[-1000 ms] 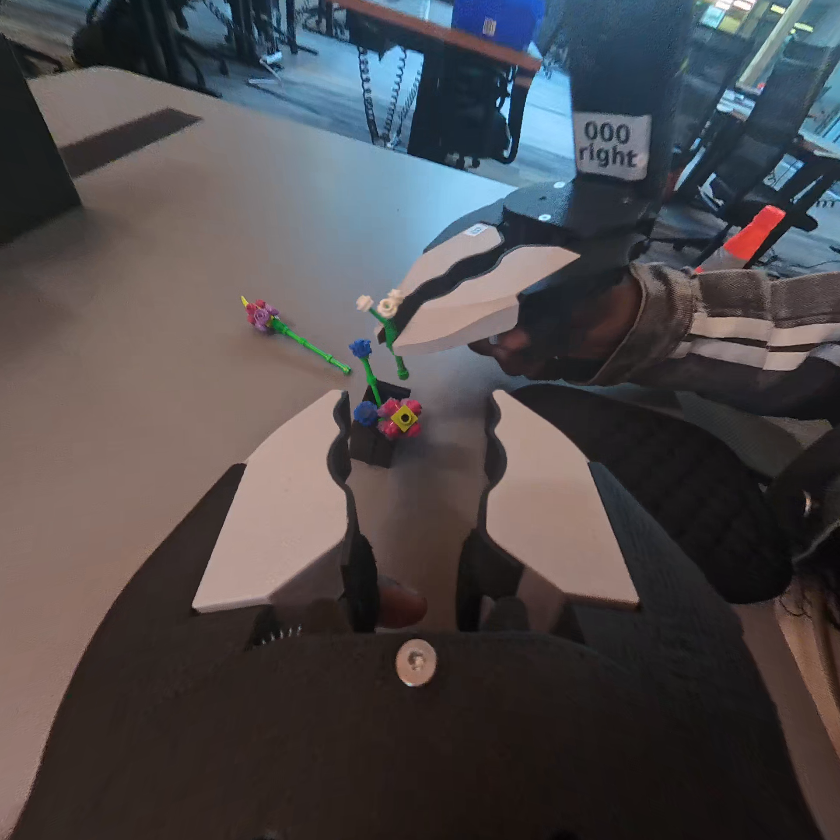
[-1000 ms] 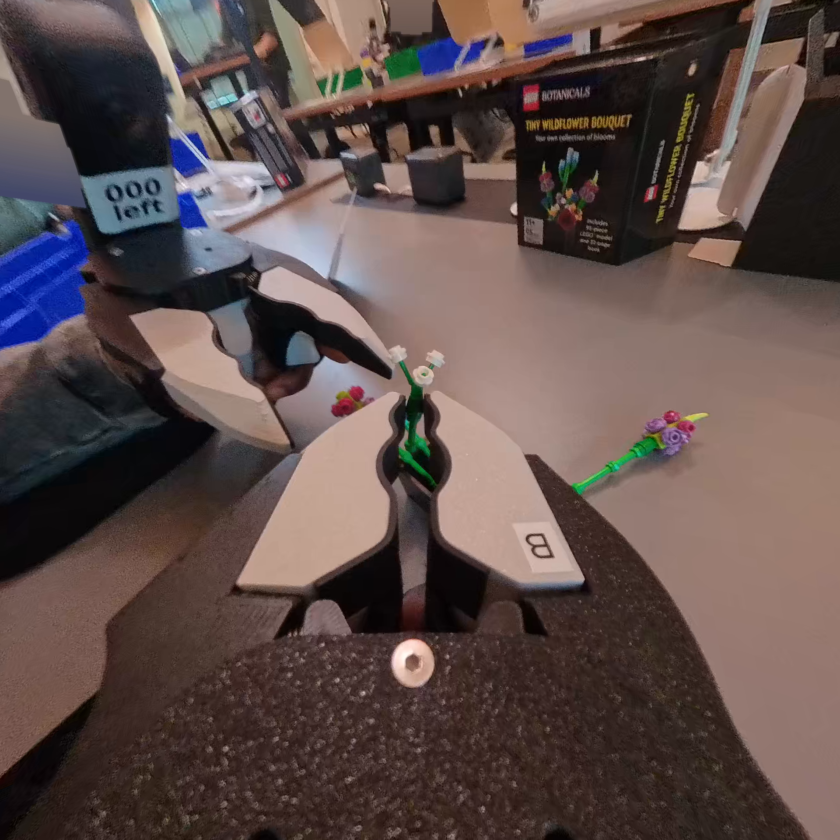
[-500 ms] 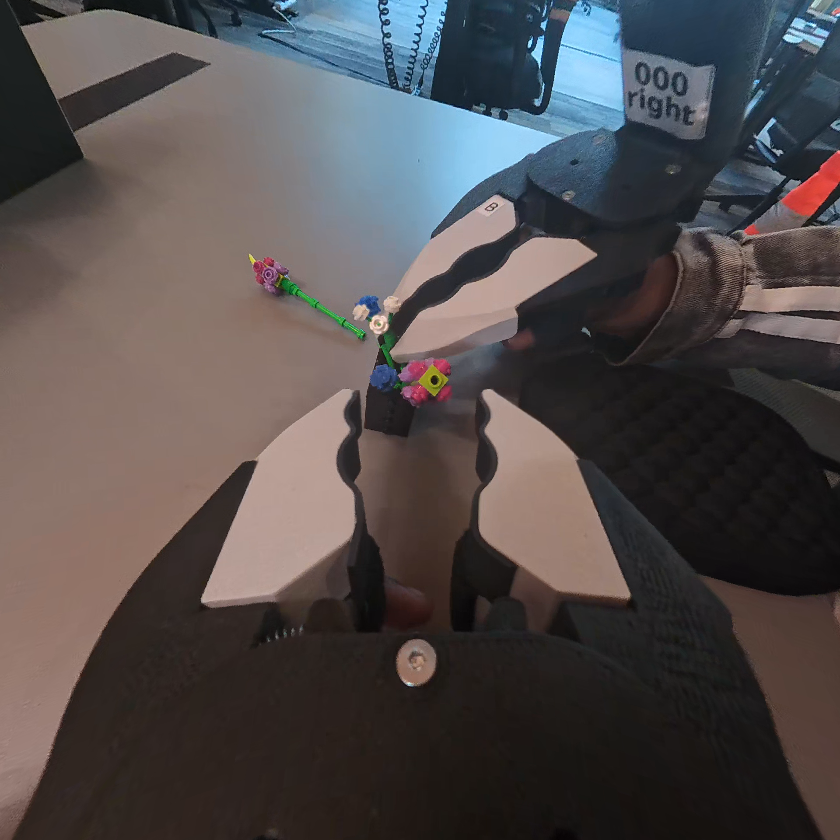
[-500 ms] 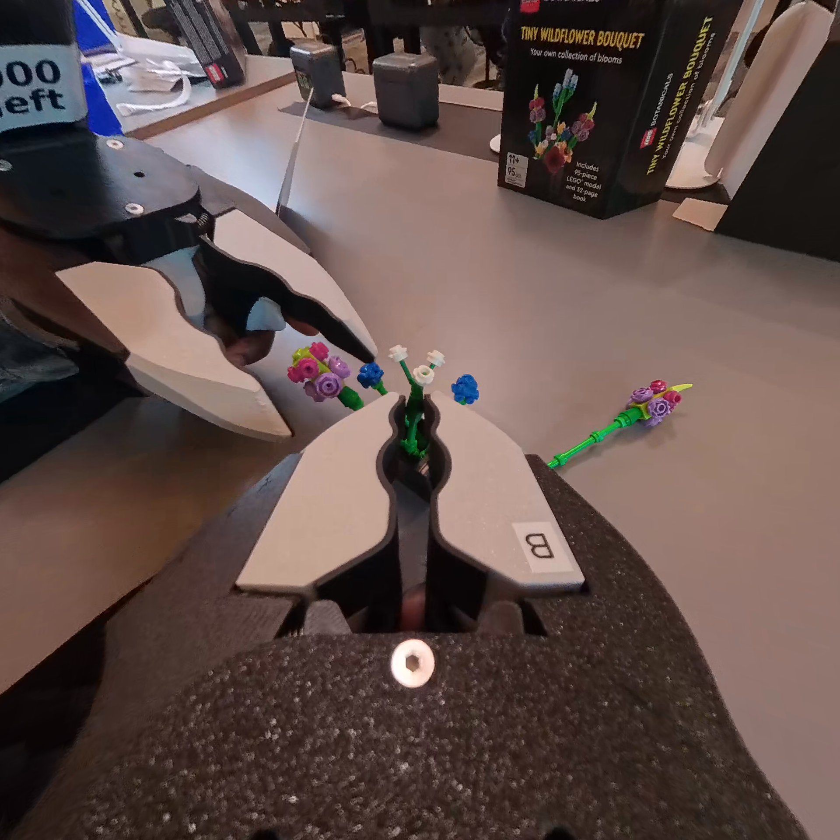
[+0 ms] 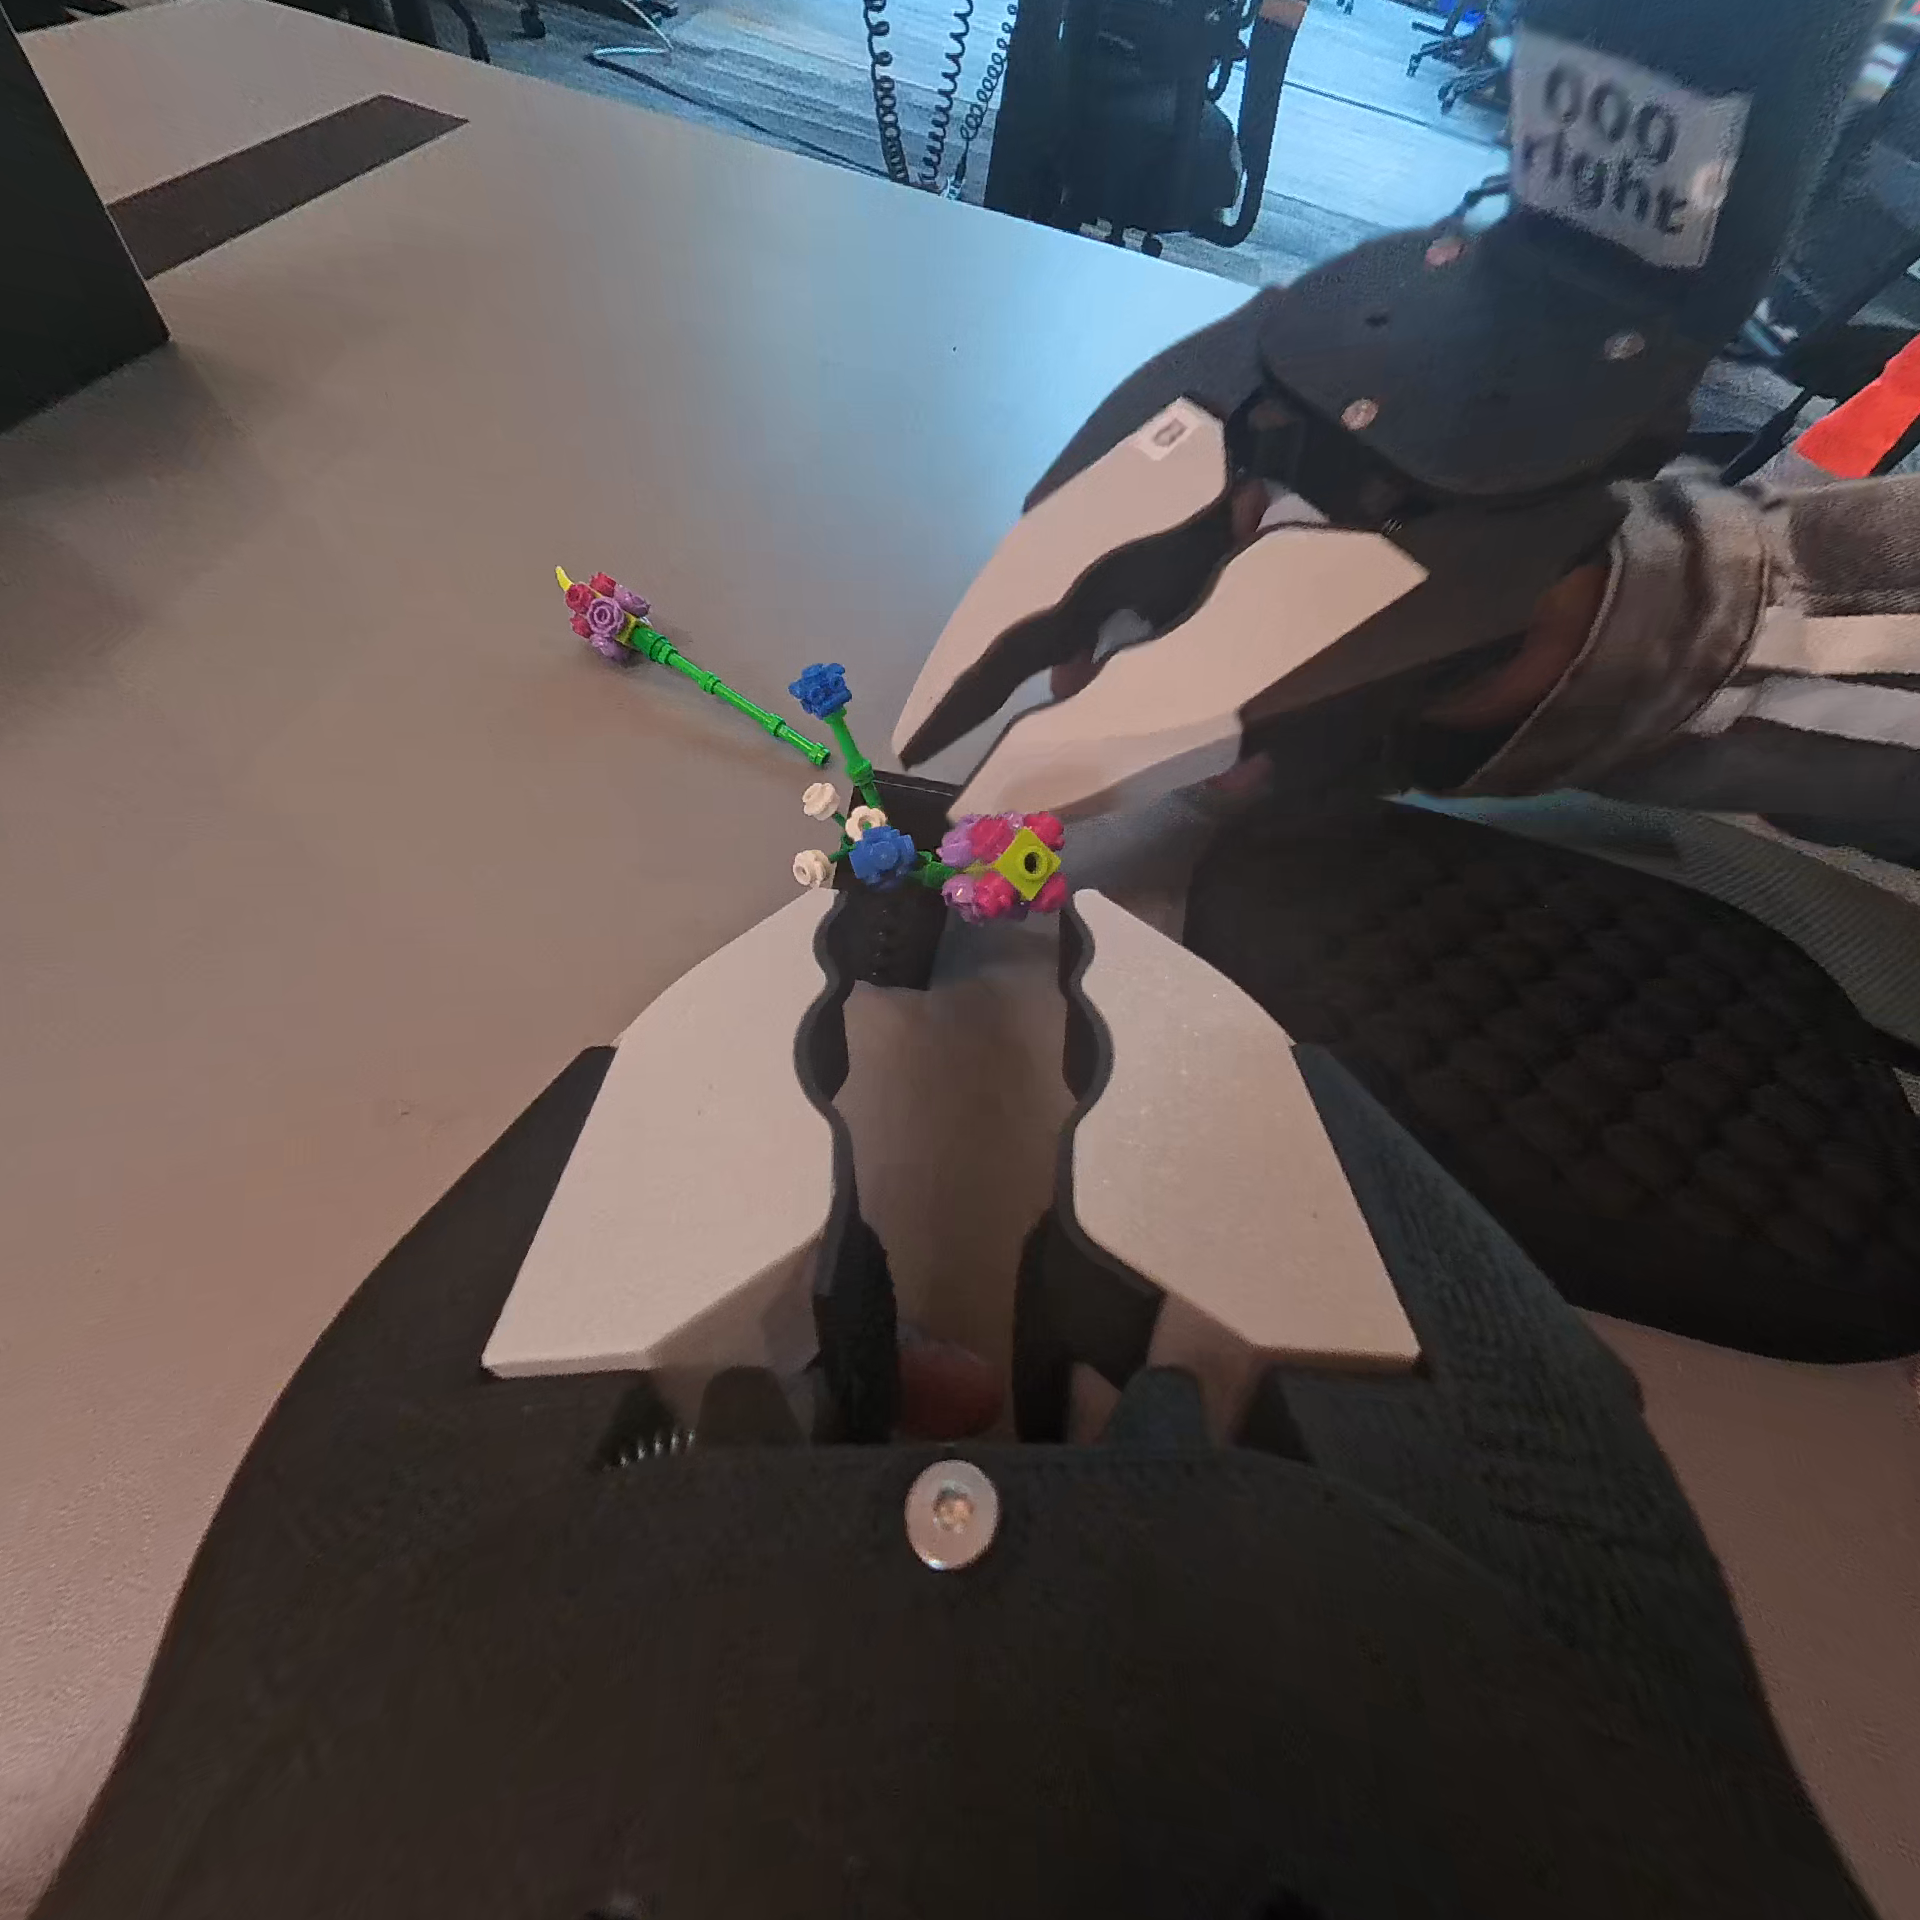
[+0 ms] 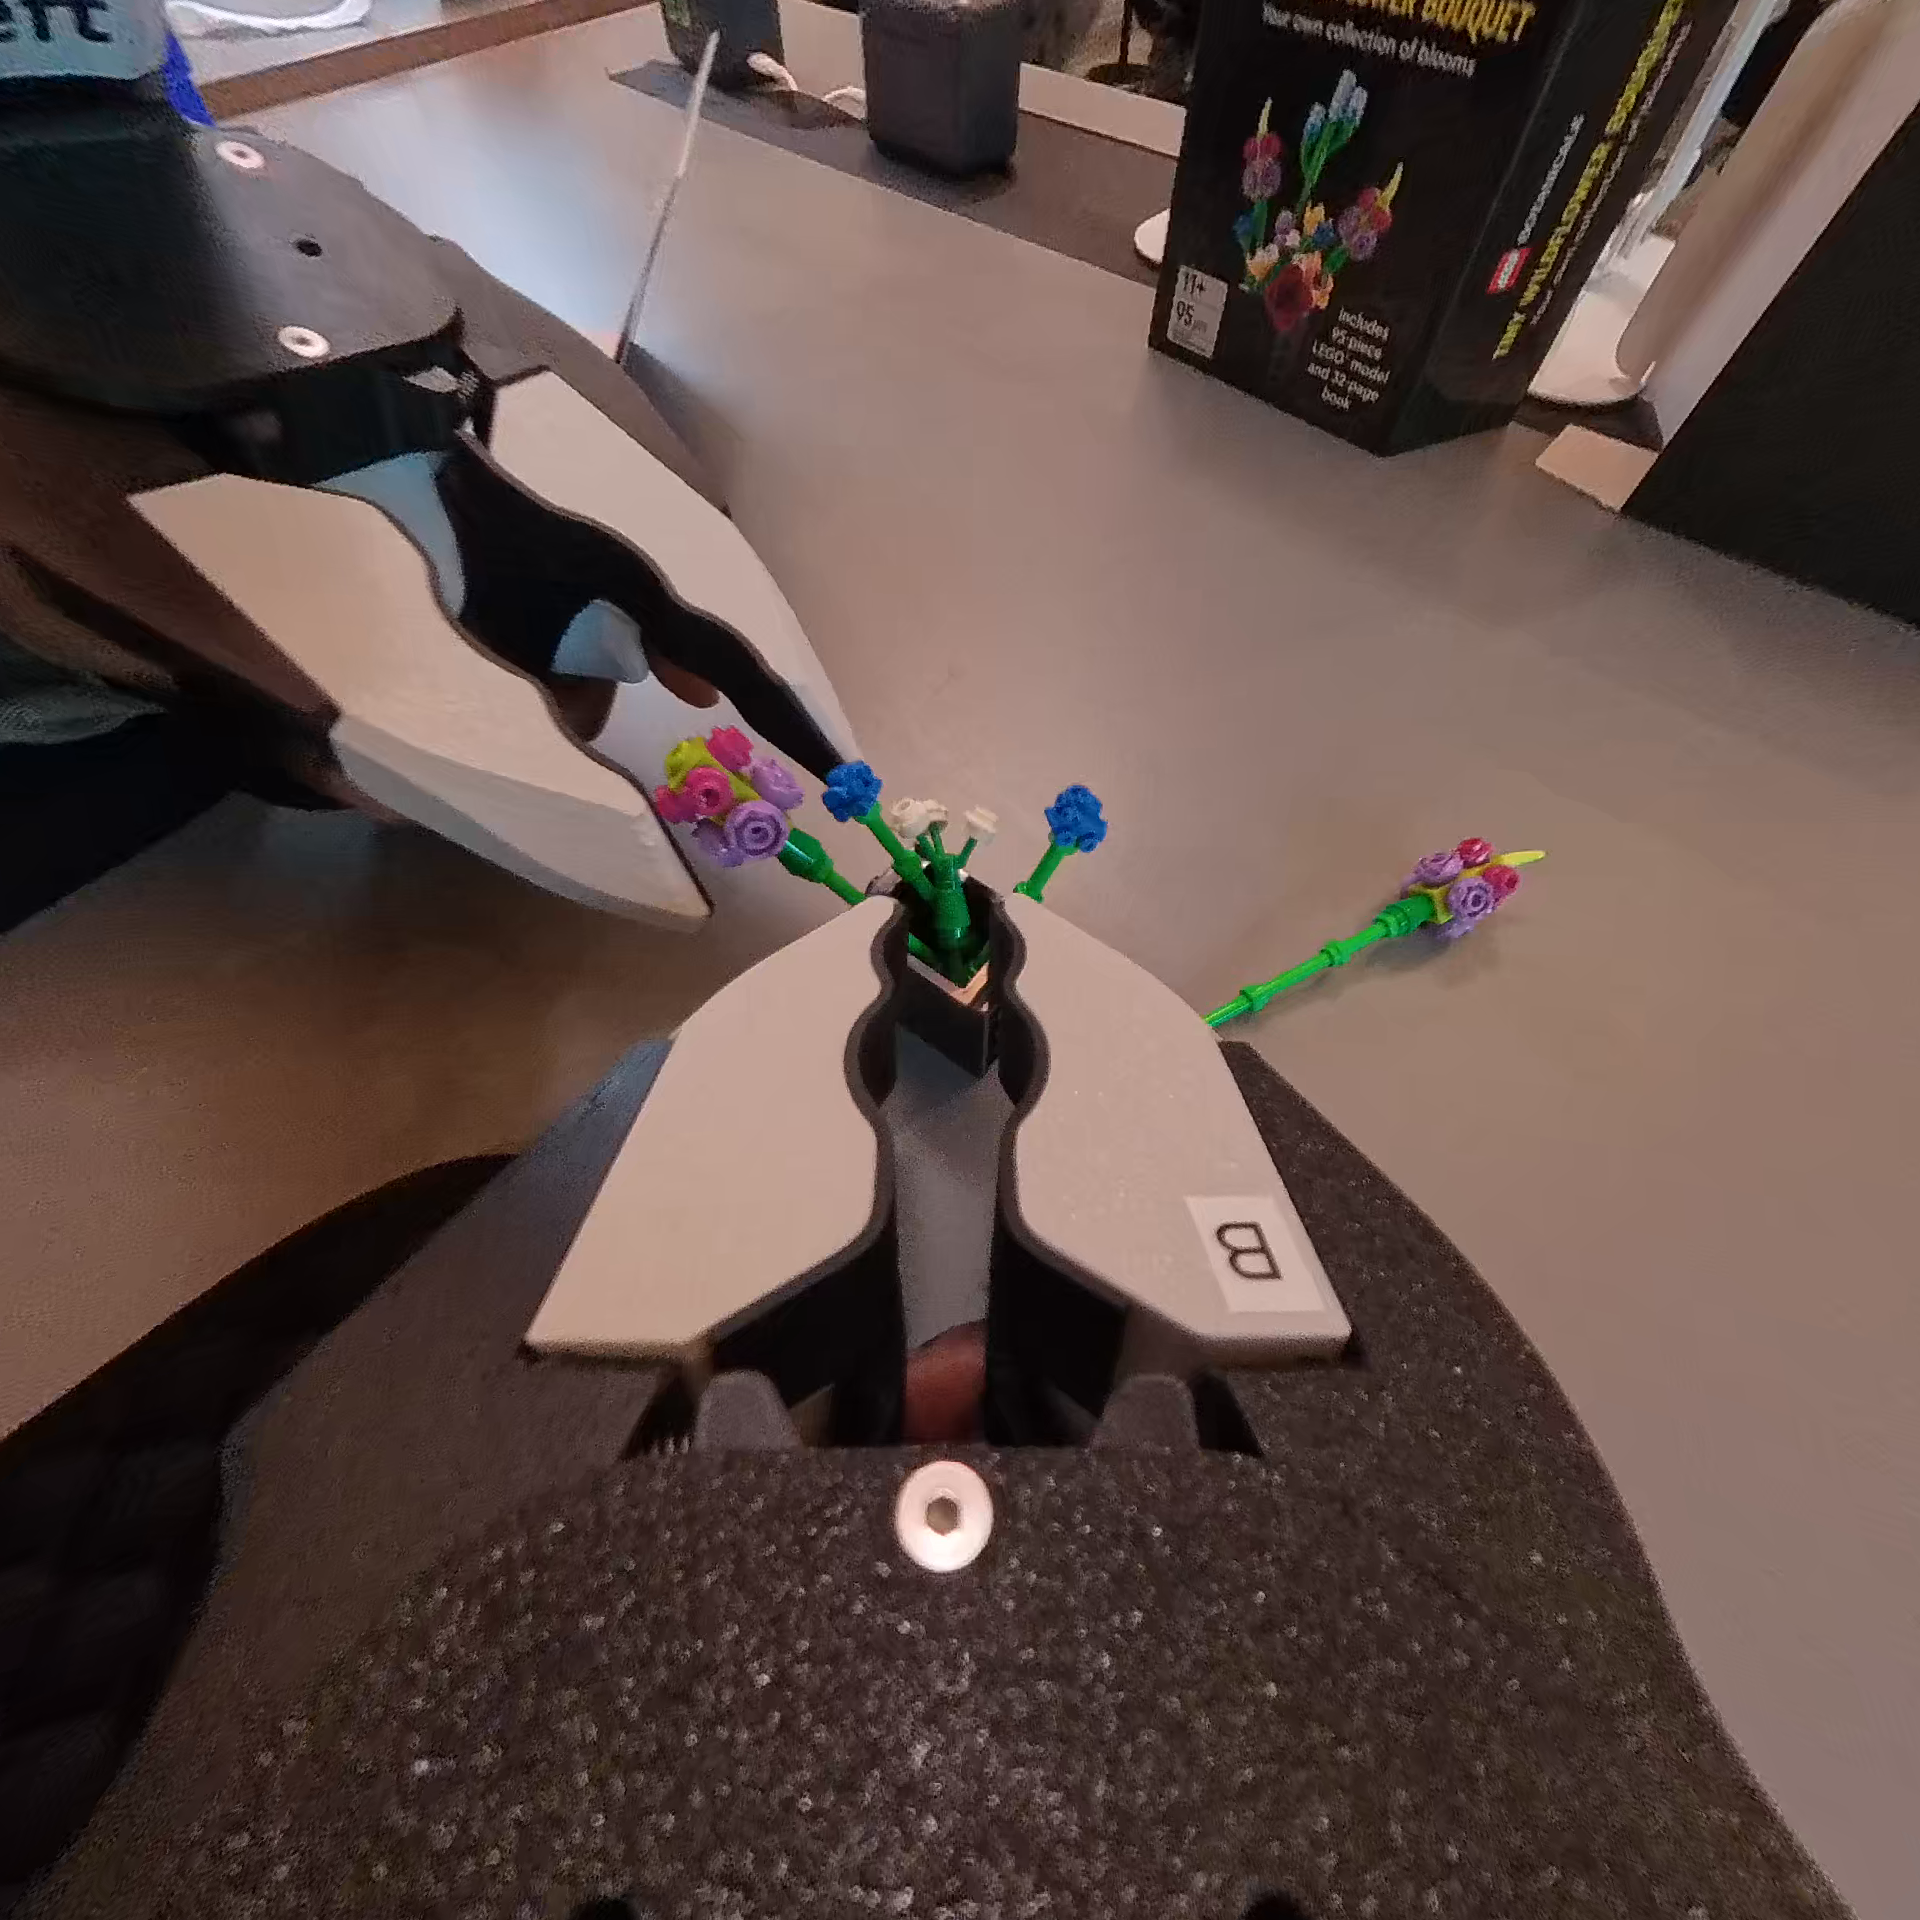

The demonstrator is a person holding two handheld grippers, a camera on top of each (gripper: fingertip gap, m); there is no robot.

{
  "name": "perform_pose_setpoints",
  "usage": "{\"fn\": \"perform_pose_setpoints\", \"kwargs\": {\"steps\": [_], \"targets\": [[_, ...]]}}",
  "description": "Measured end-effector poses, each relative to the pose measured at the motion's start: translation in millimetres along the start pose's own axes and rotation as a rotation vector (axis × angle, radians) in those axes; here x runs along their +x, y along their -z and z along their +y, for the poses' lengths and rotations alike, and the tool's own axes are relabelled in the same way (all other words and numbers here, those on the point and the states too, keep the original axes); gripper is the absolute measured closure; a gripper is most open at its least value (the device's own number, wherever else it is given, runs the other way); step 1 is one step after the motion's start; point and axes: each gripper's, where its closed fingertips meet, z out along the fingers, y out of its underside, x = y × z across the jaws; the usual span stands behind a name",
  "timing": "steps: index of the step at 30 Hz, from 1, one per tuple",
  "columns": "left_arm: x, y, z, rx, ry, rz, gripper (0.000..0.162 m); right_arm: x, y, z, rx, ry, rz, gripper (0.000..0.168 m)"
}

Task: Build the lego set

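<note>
Black vase [image 5: 885, 940] stands on the grey table [image 5: 416, 436], near its edge. It holds several stems: two blue flowers [image 6: 1075, 818], a white sprig [image 6: 940, 821] and a pink-purple cluster [image 5: 1003, 865] with a lime block, which leans out to one side. White sprig sits down in the vase mouth among the green stems.

Right tongs [image 6: 940, 920] hang just over the vase mouth, jaws parted a little; in the right wrist view the stems rise through the gap and no pinch on them is visible. In the left wrist view the same tongs [image 5: 951, 753] show tips apart, hovering just behind the vase with nothing between them. So released.

Left tongs [image 5: 940, 920] are spread wide and empty, low at the table, with the vase at their tips; left finger [image 5: 727, 1039] tip is just beside the vase wall, contact unclear. The cluster overhangs the right finger tip.

A loose stem [image 5: 686, 665] with a purple-pink head lies flat on the table, a little beyond the vase, apart from both tongs.

Farther back in the right wrist view stands a dark box [image 6: 1382, 208] printed with flowers. A striped sleeve [image 5: 1766, 623] shows behind the right tongs.
</note>
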Motion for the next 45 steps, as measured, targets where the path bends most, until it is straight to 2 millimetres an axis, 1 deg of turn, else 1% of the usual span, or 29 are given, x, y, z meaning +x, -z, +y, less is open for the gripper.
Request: {"fn": "perform_pose_setpoints", "kwargs": {"steps": [1, 3, 5, 7, 9, 11, 13, 15, 17, 19, 22, 27, 34, 36, 40, 45], "targets": [[-0.1, 0.1, 0.1, 0.0, 0.0, -0.001, 0.125, 0.8, 3.7, -4.5, 0.004, 0.03, 0.0, 0.154], [-0.8, 0.2, 0.6, -0.003, 0.0, -0.001, 0.125, 4.6, 11.5, -22.2, 0.017, 0.142, -0.012, 0.154], [-1.0, -0.1, 0.6, -0.002, -0.002, -0.002, 0.126, 3.0, 12.2, -34.1, -0.046, 0.298, -0.078, 0.154], [0.3, -1.3, 0.9, -0.007, -0.01, -0.005, 0.127, 0.0, 6.9, -30.4, -0.197, 0.43, -0.2, 0.154], [1.0, -1.1, 3.2, -0.015, -0.022, -0.011, 0.127, 5.2, -3.3, -25.9, -0.319, 0.526, -0.278, 0.154], [1.0, -0.6, 3.1, -0.012, -0.026, -0.013, 0.127, 2.9, -12.2, -23.6, -0.362, 0.623, -0.375, 0.155], [0.5, -0.2, 2.6, -0.008, -0.021, -0.013, 0.127, -6.3, -14.6, -16.7, -0.409, 0.673, -0.48, 0.155], [-0.6, 0.3, 1.9, -0.004, -0.015, -0.017, 0.127, -7.5, -16.7, -8.6, -0.455, 0.717, -0.511, 0.156], [-1.8, 0.1, 0.4, 0.002, -0.008, -0.017, 0.127, -7.3, -20.2, -3.8, -0.454, 0.765, -0.512, 0.158], [-1.7, -0.2, 0.1, 0.003, -0.005, -0.014, 0.127, -7.4, -22.2, -1.8, -0.44, 0.784, -0.508, 0.159], [-1.3, -1.0, 0.7, -0.001, -0.008, -0.016, 0.127, -3.9, -19.5, -2.4, -0.418, 0.794, -0.46, 0.161], [-1.4, -2.7, -0.9, 0.006, -0.006, -0.025, 0.129, -3.1, -10.7, -11.9, -0.28, 0.808, -0.341, 0.161], [-1.7, -5.6, -0.4, -0.001, -0.017, -0.054, 0.13, 2.7, 3.0, -14.1, -0.109, 0.751, -0.141, 0.161], [-1.9, -9.1, -2.5, -0.009, -0.035, -0.065, 0.13, 4.6, 6.5, -16.1, -0.06, 0.729, -0.089, 0.161], [-0.7, -12.0, -1.9, -0.019, -0.05, -0.078, 0.13, 3.9, 7.9, -4.9, -0.059, 0.682, -0.067, 0.161], [-3.1, -12.9, -3.4, -0.015, -0.027, -0.091, 0.13, 3.3, 10.4, -2.7, -0.045, 0.661, -0.06, 0.16]]}}
